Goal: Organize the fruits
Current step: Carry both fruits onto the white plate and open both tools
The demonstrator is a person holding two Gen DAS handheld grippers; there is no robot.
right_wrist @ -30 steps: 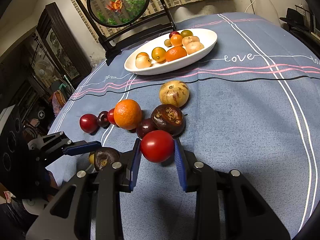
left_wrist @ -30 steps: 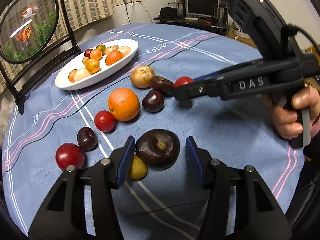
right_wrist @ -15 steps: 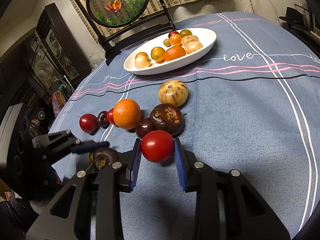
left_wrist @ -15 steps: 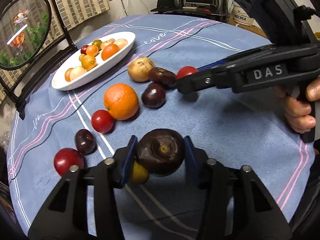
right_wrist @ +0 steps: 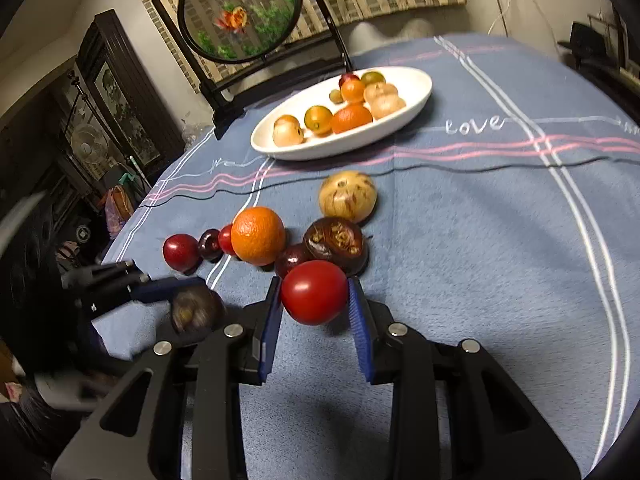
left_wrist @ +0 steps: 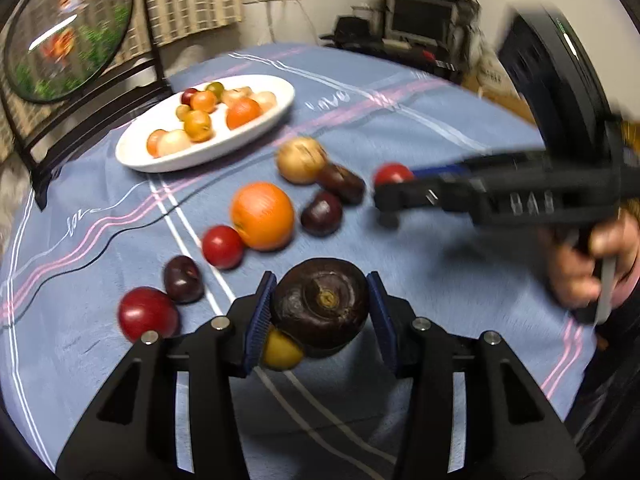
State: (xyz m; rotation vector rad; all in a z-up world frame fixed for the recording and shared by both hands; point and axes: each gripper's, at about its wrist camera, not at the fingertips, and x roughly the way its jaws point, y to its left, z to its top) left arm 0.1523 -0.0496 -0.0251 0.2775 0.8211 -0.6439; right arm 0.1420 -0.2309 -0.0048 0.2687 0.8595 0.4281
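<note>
My left gripper (left_wrist: pixel 321 280) is shut on a dark purple round fruit (left_wrist: pixel 320 312), held just above the blue tablecloth with a small yellow fruit (left_wrist: pixel 280 354) under it. In the right wrist view that gripper (right_wrist: pixel 176 292) and its dark fruit (right_wrist: pixel 196 312) look blurred at the lower left. My right gripper (right_wrist: pixel 314 284) is shut on a red tomato (right_wrist: pixel 314 298), held low over the cloth. The left wrist view shows it at the right (left_wrist: pixel 394 196). The white oval plate (left_wrist: pixel 132 156) (right_wrist: pixel 420 80) with several small fruits stands at the far side.
Loose on the cloth lie an orange (left_wrist: pixel 262 216), a tan round fruit (left_wrist: pixel 300 160), dark plums (left_wrist: pixel 322 214) and red fruits (left_wrist: pixel 148 314). A black chair back with a round fish picture (right_wrist: pixel 240 12) stands behind the plate. A hand (left_wrist: pixel 580 264) grips the right tool.
My left gripper closed on the dark purple fruit and raised it a little off the cloth; the yellow fruit stayed down. The right gripper kept still with its tomato.
</note>
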